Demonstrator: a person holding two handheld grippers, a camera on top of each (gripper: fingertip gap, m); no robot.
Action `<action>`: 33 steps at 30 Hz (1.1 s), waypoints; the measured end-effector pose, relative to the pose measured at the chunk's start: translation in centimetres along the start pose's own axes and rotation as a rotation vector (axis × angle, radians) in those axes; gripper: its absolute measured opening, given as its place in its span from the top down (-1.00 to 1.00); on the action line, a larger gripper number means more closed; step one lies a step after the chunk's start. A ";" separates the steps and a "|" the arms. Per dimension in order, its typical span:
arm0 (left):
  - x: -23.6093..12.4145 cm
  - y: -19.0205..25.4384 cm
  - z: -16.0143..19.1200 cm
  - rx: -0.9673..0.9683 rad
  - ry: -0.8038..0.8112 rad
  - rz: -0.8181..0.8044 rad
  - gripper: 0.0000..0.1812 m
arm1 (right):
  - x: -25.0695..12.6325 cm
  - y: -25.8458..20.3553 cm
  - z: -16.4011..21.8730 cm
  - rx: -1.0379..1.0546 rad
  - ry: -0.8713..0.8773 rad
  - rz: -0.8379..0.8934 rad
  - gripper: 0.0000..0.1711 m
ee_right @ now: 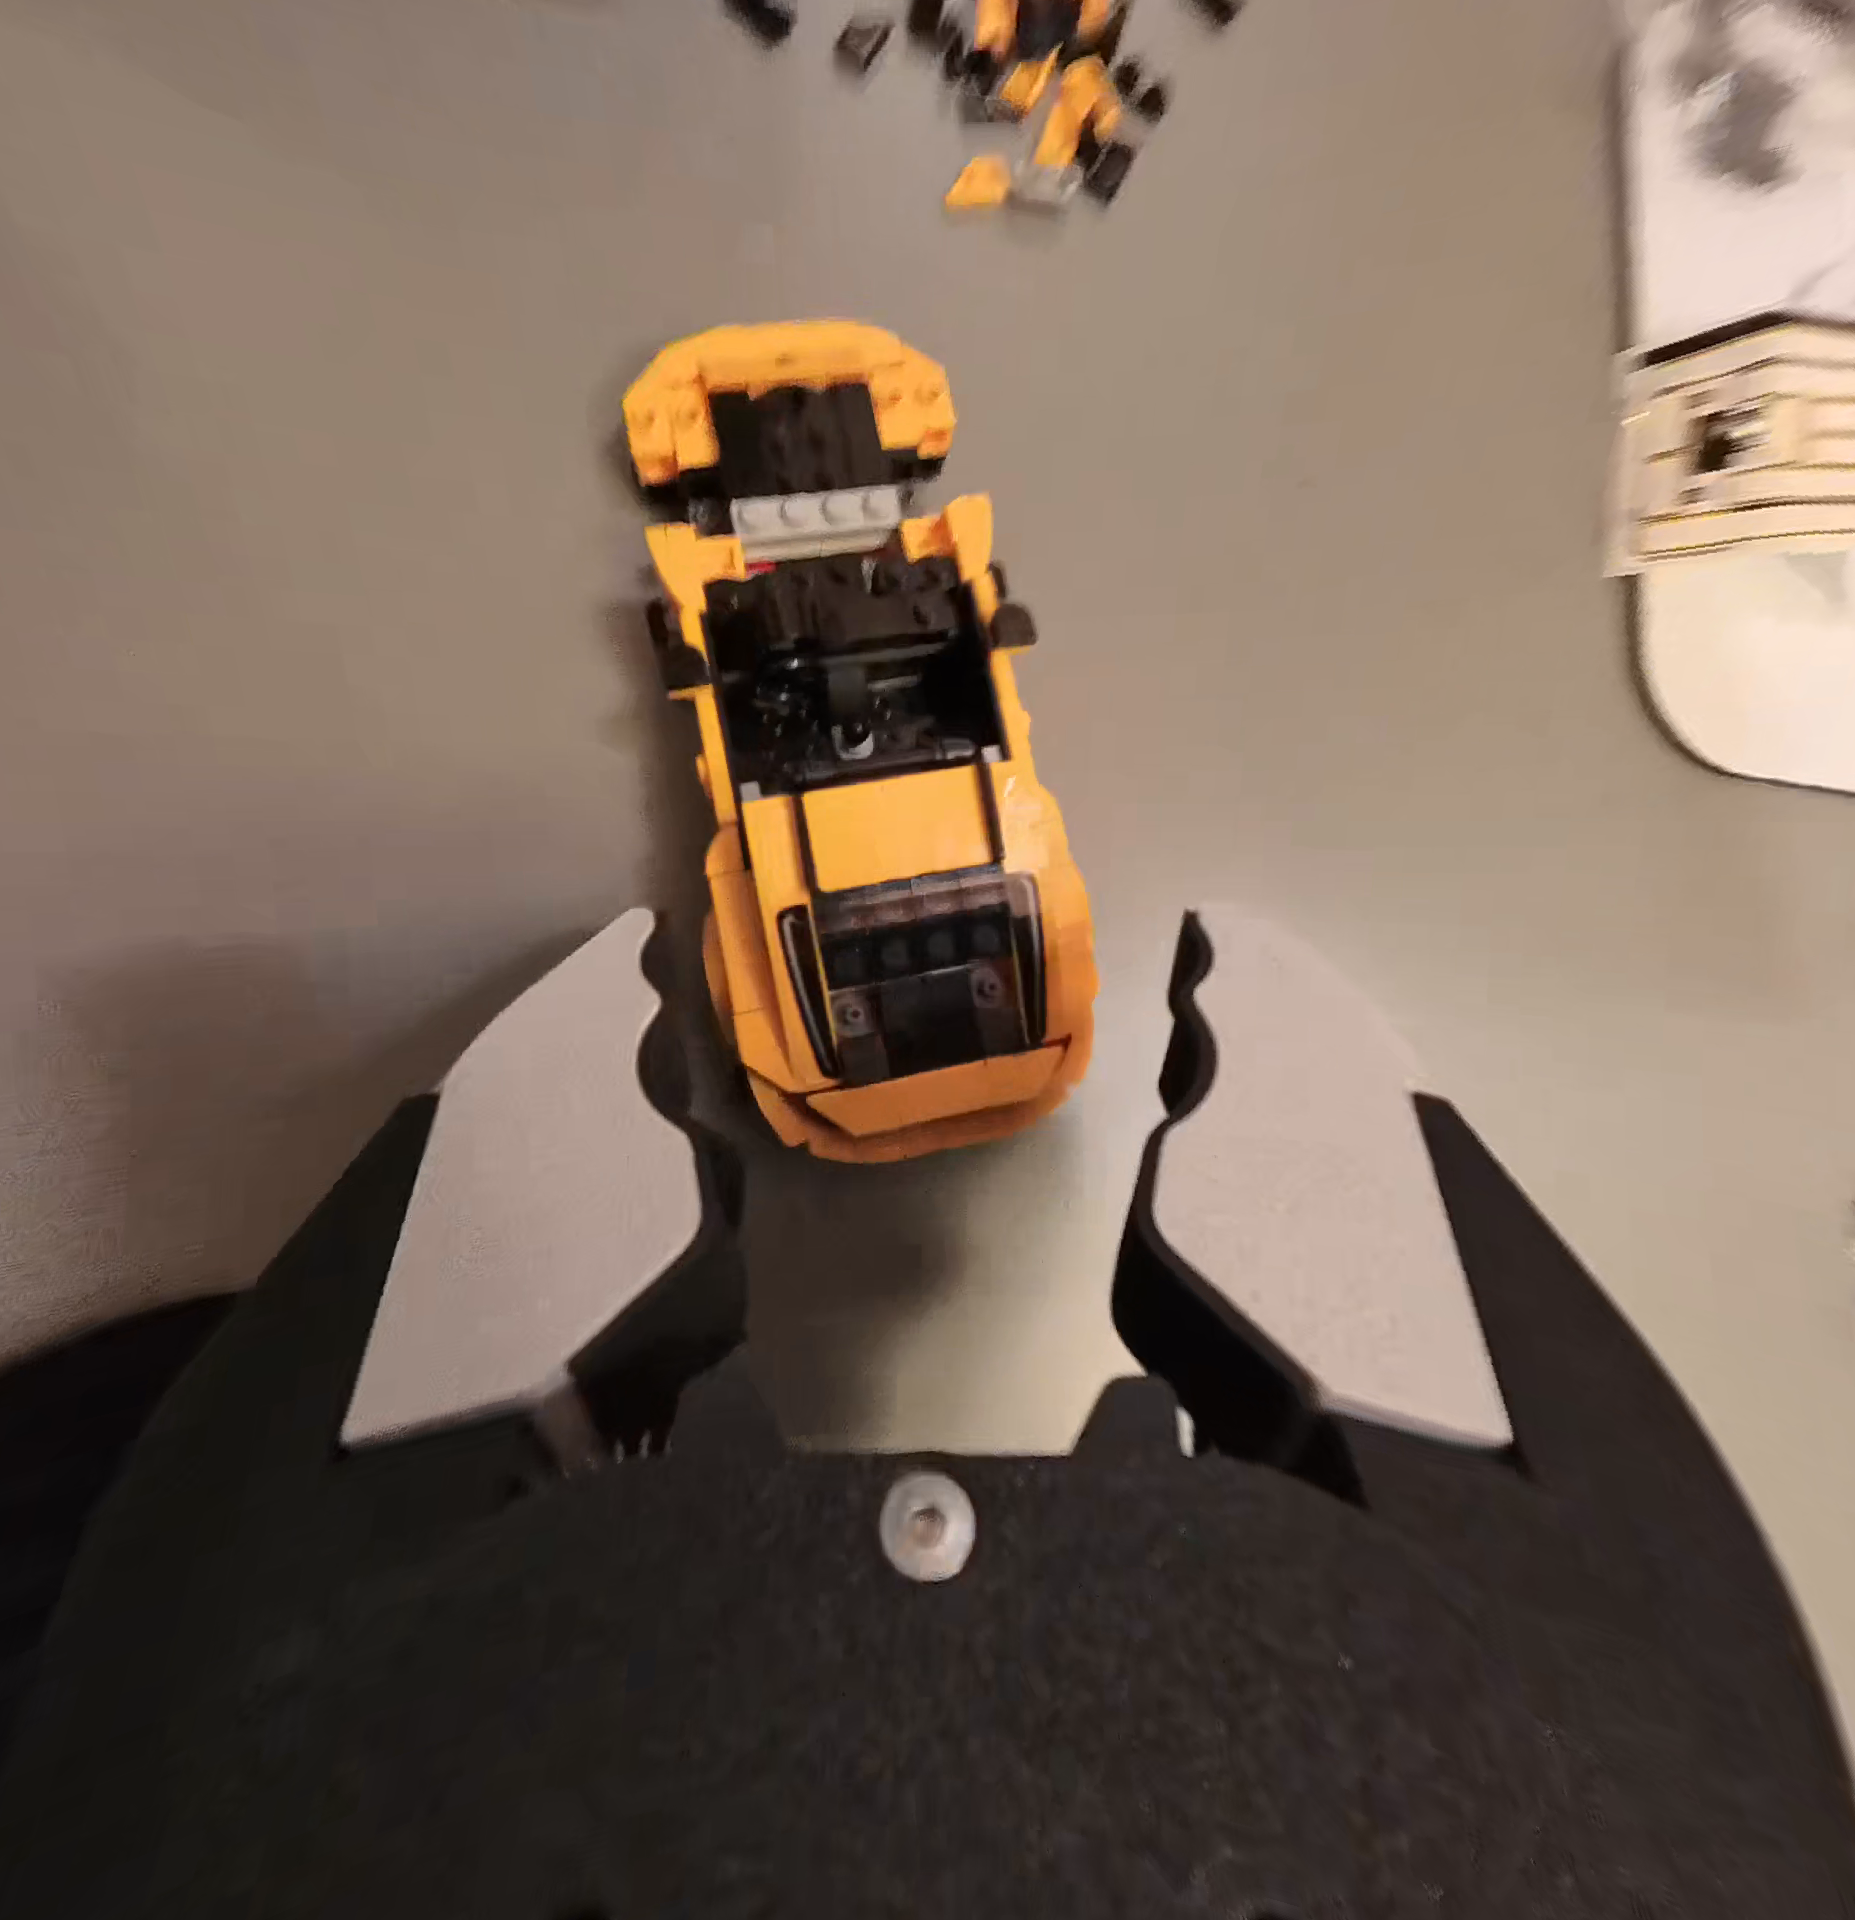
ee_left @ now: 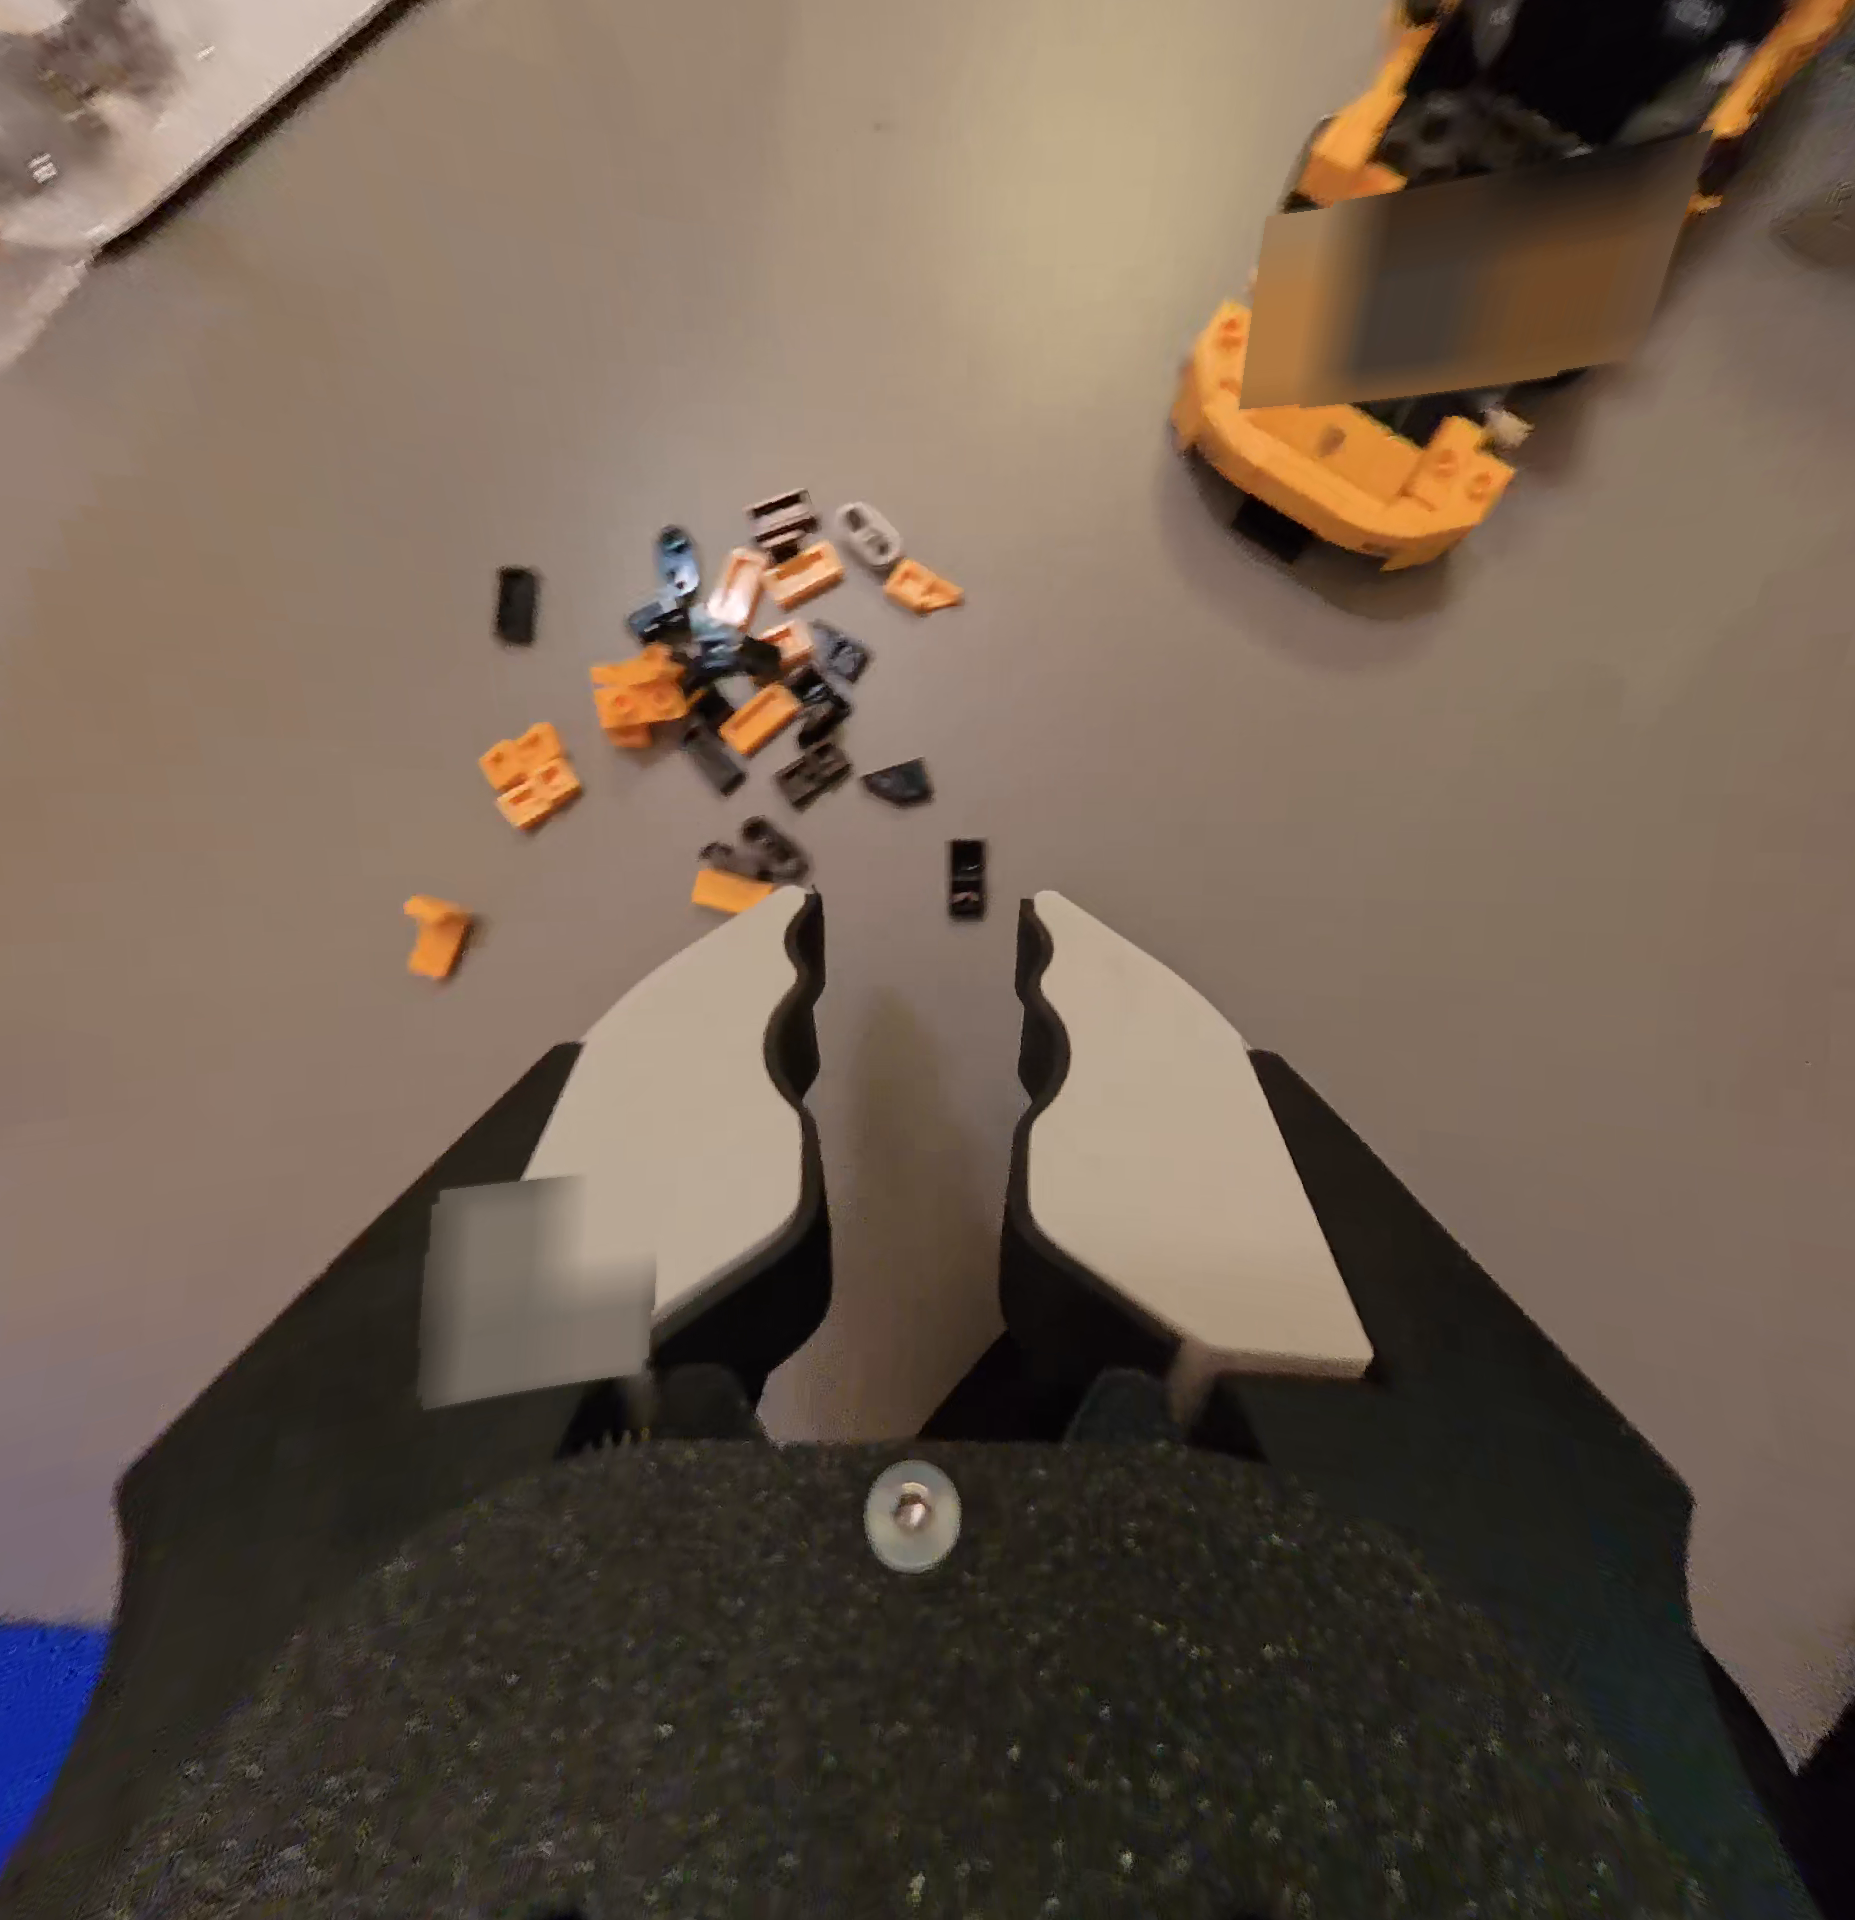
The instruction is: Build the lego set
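Below, left gripper point(ee_left: 918, 904) held released near loose bricks point(ee_left: 731, 675); right gripper point(ee_right: 918, 930) spread wide, empty, flanking orange car point(ee_right: 861, 748).

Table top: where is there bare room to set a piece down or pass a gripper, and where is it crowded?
Free: the grey table between the loose brick pile and the orange car, and the stretch from pile to instruction booklet. Left of the car in the right wrist view is bare too. Crowded: the pile itself, just ahead of the open left gripper; the open right gripper straddles the car's end.
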State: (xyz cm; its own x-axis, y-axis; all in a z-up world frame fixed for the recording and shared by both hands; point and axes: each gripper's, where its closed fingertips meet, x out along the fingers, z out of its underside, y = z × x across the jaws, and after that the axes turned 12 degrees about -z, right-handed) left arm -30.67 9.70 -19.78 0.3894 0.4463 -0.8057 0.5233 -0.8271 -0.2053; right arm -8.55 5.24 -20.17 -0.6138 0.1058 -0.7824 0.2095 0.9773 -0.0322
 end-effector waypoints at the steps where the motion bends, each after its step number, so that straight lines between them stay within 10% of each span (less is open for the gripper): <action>1: 0.2 -0.7 0.2 -0.012 -0.010 -0.028 0.62 | 0.6 0.1 0.4 -0.006 -0.040 -0.043 -0.03; 24: 3.9 -2.9 0.1 -0.062 -0.110 -0.063 0.89 | 0.4 -1.8 1.2 -0.040 -0.022 -0.096 0.11; 33: -0.5 12.4 -2.4 0.020 0.055 0.508 0.91 | -1.8 -1.5 0.3 -0.039 0.038 -0.016 0.18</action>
State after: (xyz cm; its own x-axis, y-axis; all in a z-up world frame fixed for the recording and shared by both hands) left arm -22.56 0.06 -20.54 0.6308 0.0028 -0.7760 0.2426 -0.9506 0.1938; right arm -7.49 3.48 -18.87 -0.6452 0.0964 -0.7579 0.1701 0.9852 -0.0195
